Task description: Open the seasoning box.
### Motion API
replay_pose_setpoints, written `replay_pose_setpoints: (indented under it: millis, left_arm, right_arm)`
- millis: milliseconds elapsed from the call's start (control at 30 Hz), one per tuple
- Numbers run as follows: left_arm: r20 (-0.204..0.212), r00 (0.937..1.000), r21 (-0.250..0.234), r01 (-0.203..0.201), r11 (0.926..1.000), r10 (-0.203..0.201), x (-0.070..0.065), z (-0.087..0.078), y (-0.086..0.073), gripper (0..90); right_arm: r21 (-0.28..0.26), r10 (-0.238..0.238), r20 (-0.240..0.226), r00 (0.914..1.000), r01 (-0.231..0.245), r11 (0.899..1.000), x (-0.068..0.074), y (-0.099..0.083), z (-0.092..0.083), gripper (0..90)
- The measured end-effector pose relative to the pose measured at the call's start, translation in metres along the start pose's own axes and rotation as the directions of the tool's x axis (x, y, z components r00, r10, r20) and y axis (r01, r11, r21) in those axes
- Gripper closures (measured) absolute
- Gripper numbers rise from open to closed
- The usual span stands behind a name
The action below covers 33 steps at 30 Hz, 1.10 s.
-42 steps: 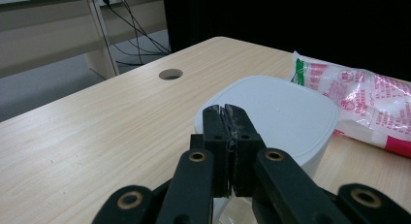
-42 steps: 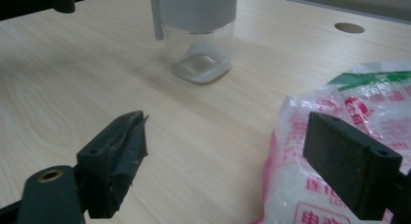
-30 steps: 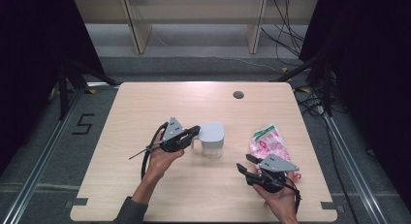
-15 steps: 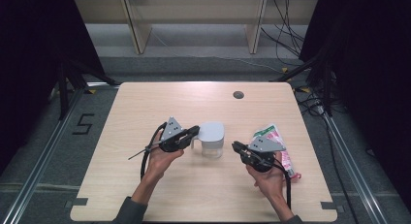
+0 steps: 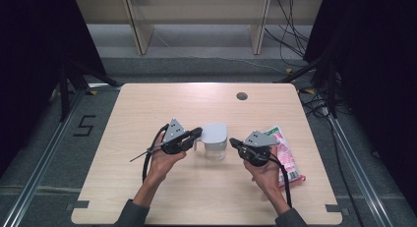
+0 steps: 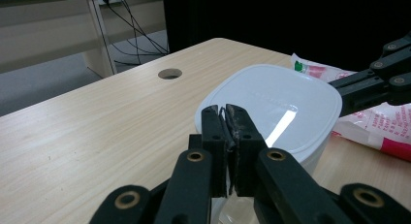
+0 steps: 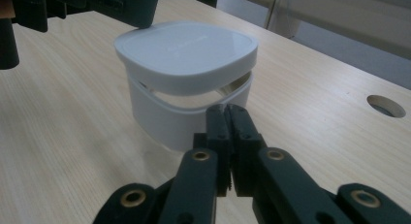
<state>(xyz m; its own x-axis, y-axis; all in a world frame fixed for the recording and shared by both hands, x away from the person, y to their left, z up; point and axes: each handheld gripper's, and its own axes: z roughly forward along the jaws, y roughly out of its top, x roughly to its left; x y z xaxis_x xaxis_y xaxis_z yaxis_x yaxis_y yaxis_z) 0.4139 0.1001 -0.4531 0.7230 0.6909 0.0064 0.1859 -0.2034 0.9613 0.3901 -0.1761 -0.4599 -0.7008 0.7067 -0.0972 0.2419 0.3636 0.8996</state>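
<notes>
My left gripper [image 5: 196, 133] had its jaws pressed together, tips at the near edge of the box [image 5: 215, 141]; whether they pinched the lid [image 6: 271, 107] I could not tell. My right gripper [image 5: 233, 142], jaws having just closed on nothing, sat just beside the box at mid-table. Lid lettering was too faint to read. Behind lay a pink packet [image 5: 285, 153]; "5" [image 5: 83, 125] marked the floor.

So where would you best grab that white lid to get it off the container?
Probably by its overhanging rim. The white lid sits tilted on the container, leaving a gap under the edge facing the right gripper. Coming level from that side, one jaw could slip under the rim, the other on top.
</notes>
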Motion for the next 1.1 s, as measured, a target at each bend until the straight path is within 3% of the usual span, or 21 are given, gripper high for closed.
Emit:
replay_pose_setpoints:
  millis: [67, 133, 267, 333, 367, 600, 633, 767, 833, 867, 1000, 1100]
  left_arm:
    - [-0.003, 1.0000, 0.003, -0.003, 1.0000, 0.003, 0.001, 0.000, 0.000, 86.5]
    - [-0.006, 1.0000, 0.006, -0.002, 1.0000, 0.002, 0.001, -0.001, -0.001, 86.4]
    - [-0.006, 1.0000, 0.006, -0.002, 1.0000, 0.002, 0.002, -0.001, -0.001, 86.4]
    - [-0.003, 1.0000, 0.003, 0.001, 1.0000, -0.001, 0.003, -0.001, -0.001, 85.9]
    - [-0.003, 1.0000, 0.003, 0.001, 1.0000, -0.001, 0.003, -0.001, -0.001, 85.8]
    - [-0.003, 1.0000, -0.002, 0.001, 1.0000, -0.001, 0.003, -0.001, -0.002, 85.4]
    - [-0.003, 1.0000, -0.002, 0.001, 1.0000, -0.001, 0.003, -0.001, -0.002, 85.4]
    - [-0.009, 1.0000, 0.000, 0.002, 1.0000, -0.002, 0.003, -0.001, -0.002, 84.3]
    - [-0.010, 0.9999, 0.001, 0.004, 1.0000, -0.004, 0.004, -0.002, -0.003, 81.2]
    - [-0.012, 0.9992, -0.006, 0.038, 0.9993, -0.038, 0.006, -0.002, -0.004, 79.1]
    - [-0.025, 0.9980, 0.004, 0.058, 0.9983, -0.058, 0.009, -0.008, -0.004, 70.9]
    - [-0.019, 0.9991, -0.003, 0.037, 0.9993, -0.037, 0.011, -0.011, -0.002, 64.4]
  right_arm:
    - [0.014, 0.027, -0.019, 0.9995, -0.026, 1.000, 0.001, 0.000, 0.001, 90.0]
    - [0.002, 0.000, -0.013, 0.9999, 0.000, 1.000, 0.000, 0.001, 0.001, 90.0]
    - [0.011, 0.011, -0.023, 0.9997, -0.011, 1.000, 0.003, 0.003, 0.003, 90.0]
    - [-0.008, -0.037, -0.011, 0.9993, 0.037, 0.999, 0.004, 0.008, 0.003, 90.0]
    - [-0.004, -0.017, -0.016, 0.9997, 0.017, 1.000, 0.006, 0.009, 0.003, 90.0]
    - [-0.026, -0.059, -0.015, 0.9982, 0.058, 0.998, 0.004, 0.013, 0.006, 90.0]
    - [-0.028, -0.080, 0.005, 0.9968, 0.080, 0.996, 0.004, 0.014, 0.006, 90.0]
    - [-0.023, -0.072, 0.001, 0.9974, 0.072, 0.997, 0.007, 0.018, 0.005, 90.0]
    - [-0.025, -0.078, -0.002, 0.9970, 0.078, 0.997, 0.008, 0.019, 0.005, 90.0]
    - [-0.029, -0.083, -0.006, 0.9965, 0.083, 0.996, 0.009, 0.022, 0.005, 90.0]
    - [-0.043, -0.081, -0.005, 0.9967, 0.081, 0.996, 0.009, 0.025, 0.005, 90.0]
    - [-0.051, -0.068, -0.008, 0.9976, 0.068, 0.996, 0.008, 0.026, 0.006, 90.0]
